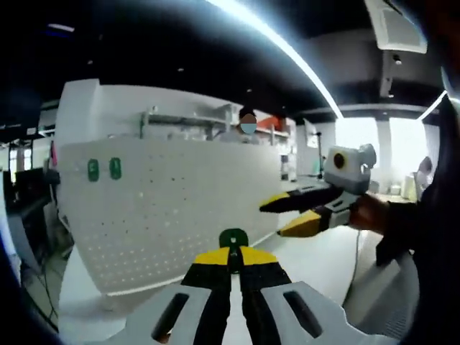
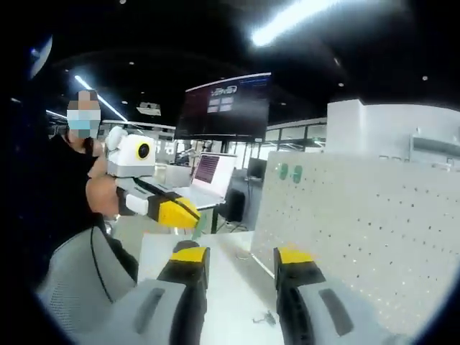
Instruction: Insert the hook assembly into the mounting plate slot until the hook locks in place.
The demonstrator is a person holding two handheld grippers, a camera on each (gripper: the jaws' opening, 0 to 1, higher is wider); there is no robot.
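Pegboard (image 1: 165, 215) carrying two green hooks (image 1: 104, 169) faces left gripper (image 1: 231, 260) pinching green hook (image 1: 233, 238); right gripper (image 2: 241, 260) fingers spread, empty

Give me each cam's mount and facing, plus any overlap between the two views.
Left gripper view: rides the left gripper, whose jaws are shut on a green hook; faces the white pegboard. The right gripper, open, enters from the right with the person's hand.
Right gripper view: rides the right gripper, jaws open; the pegboard is at right, a laptop beyond. The left gripper and hand enter from the left.
Shared: pegboard with two green hooks, white table.
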